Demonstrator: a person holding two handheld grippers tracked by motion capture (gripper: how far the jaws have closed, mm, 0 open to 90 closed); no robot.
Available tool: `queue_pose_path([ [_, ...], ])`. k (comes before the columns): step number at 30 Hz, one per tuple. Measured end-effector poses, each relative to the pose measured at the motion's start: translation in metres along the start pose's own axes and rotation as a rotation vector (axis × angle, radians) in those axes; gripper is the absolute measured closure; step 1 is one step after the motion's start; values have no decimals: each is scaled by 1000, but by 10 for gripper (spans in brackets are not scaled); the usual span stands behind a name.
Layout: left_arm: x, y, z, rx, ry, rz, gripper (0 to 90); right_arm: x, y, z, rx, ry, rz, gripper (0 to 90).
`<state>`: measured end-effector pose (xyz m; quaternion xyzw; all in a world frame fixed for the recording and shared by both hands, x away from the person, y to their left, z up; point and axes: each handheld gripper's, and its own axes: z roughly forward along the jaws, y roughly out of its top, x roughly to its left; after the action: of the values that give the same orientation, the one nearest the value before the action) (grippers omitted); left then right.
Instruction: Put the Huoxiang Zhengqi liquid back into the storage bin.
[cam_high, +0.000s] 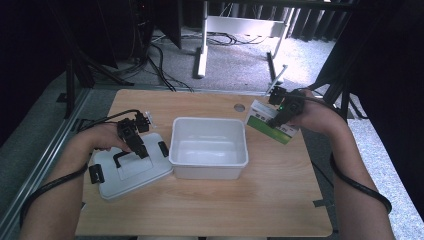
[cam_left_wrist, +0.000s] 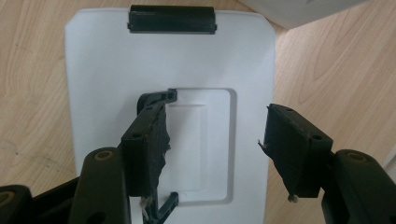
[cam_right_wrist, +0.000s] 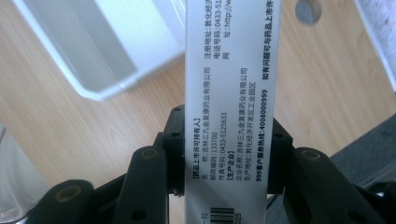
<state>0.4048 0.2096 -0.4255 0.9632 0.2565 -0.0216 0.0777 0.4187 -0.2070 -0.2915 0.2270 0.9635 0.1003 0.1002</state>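
A white lid (cam_high: 135, 175) with a black handle (cam_high: 122, 157) and black end clips lies flat on the table, left of an open white bin (cam_high: 209, 121). My left gripper (cam_high: 140, 150) hovers over the lid, open. In the left gripper view its jaws straddle the lid's (cam_left_wrist: 116, 60) sunken middle, and the left jaw sits against the handle (cam_left_wrist: 159, 95). My right gripper (cam_high: 280, 117) is shut on a white and green carton (cam_high: 272, 130), held in the air just right of the bin. In the right gripper view, the carton (cam_right_wrist: 233, 70) with printed text stands between the gripper's (cam_right_wrist: 226, 121) pads.
The wooden table (cam_high: 250, 200) has a round cable hole (cam_high: 239, 107) behind the bin, also visible past the carton as the hole (cam_right_wrist: 308, 11). The bin's corner (cam_right_wrist: 93, 60) lies left of the carton. Beyond the table's far edge are floor cables and a white desk frame (cam_high: 240, 25).
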Motion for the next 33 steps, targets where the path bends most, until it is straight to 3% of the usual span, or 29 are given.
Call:
queue_pose_path([
  [13, 0, -3, 1, 6, -6, -8, 400, 48, 55, -7, -8, 48, -209, 625],
  [23, -2, -2, 0, 4, -3, 0, 400, 73, 82, 5, -26, 92, -319, 625],
  [33, -1, -4, 0, 5, -7, -3, 400, 89, 101, 29, -18, 112, -384, 624],
])
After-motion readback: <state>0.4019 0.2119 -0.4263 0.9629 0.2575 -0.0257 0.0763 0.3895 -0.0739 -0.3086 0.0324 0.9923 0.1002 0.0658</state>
